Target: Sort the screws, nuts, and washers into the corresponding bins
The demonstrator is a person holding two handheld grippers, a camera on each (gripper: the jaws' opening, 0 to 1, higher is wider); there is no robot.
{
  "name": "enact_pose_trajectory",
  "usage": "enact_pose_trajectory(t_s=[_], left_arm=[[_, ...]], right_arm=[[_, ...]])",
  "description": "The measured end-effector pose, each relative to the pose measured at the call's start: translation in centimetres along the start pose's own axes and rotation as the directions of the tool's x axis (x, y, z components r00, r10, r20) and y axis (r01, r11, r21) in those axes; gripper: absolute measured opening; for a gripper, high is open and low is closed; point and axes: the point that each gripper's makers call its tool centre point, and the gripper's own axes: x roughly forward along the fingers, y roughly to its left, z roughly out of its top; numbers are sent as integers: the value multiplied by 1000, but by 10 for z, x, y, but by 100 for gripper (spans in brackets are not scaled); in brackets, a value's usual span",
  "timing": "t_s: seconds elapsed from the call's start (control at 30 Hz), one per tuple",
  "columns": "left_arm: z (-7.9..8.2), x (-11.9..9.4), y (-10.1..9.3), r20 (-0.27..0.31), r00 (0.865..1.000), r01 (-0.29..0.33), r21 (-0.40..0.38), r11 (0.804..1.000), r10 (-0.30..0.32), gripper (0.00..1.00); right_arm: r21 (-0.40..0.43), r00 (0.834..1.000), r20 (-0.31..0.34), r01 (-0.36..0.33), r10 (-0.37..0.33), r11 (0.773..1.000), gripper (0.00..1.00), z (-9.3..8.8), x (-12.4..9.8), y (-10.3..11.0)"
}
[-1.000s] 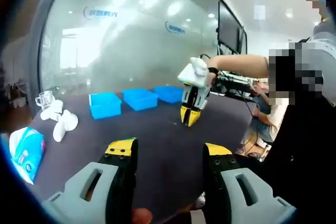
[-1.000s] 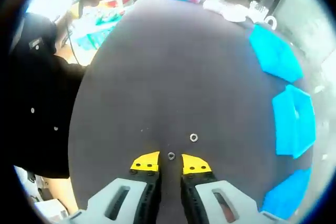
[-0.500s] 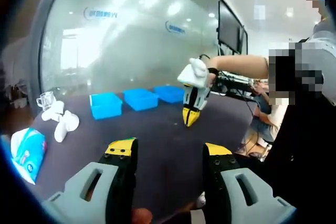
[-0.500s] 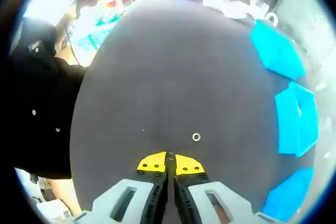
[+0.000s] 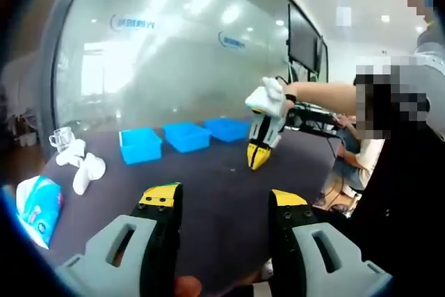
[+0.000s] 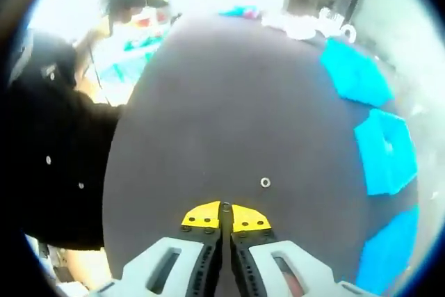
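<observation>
My right gripper (image 6: pixel 224 208) hangs above the dark table (image 6: pixel 229 102), its yellow-tipped jaws pressed together; a small piece shows pinched at the tips, but I cannot tell whether it is a nut or a washer. A washer (image 6: pixel 265 183) lies on the table just beyond the jaws. Three blue bins (image 6: pixel 384 152) line the table's far edge, on the right of the right gripper view. My left gripper (image 5: pixel 224 203) sits near the table's near edge with jaws wide and empty. White cups (image 5: pixel 82 168) and a packet (image 5: pixel 35 203) lie toward the far left corner.
</observation>
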Motion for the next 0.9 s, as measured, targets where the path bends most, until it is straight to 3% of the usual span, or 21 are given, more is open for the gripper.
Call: enact_pose_trajectory(t_s=[0.07,0.17,0.3,0.43,0.47,0.5,0.57,0.67,0.77,0.8,0.9], left_arm=[[1,0,0,4,1000,-3,-2,1000,3,48],[2,0,0,12,1000,-10,-3,1000,10,48],[3,1,2,16,999,-41,17,999,41,48],[6,2,0,26,998,-51,23,998,50,48],[7,2,0,31,998,-52,21,998,52,48],[9,2,1,39,998,-59,20,998,58,48],[12,1,4,56,995,-82,21,996,81,48],[18,-2,10,83,990,-118,15,993,116,49],[21,-4,13,92,987,-136,14,991,134,49],[22,-5,13,94,986,-140,15,990,138,49],[23,-8,16,94,982,-169,35,985,166,49]], right_arm=[[43,997,72,29,-32,999,1,6,-8,-1],[104,980,169,92,-108,990,1,13,-20,-6],[193,931,275,192,-241,962,1,18,-37,-16],[272,879,311,281,-360,921,1,16,-47,-27],[303,855,332,304,-399,903,1,17,-50,-30],[325,841,344,310,-417,894,1,19,-52,-32],[383,785,384,344,-486,857,1,24,-61,-39],[463,684,444,379,-579,802,1,37,-79,-47],[536,584,459,419,-670,733,1,42,-96,-61],[550,575,457,417,-679,724,1,43,-98,-63],[594,529,458,417,-715,688,1,46,-106,-75]])
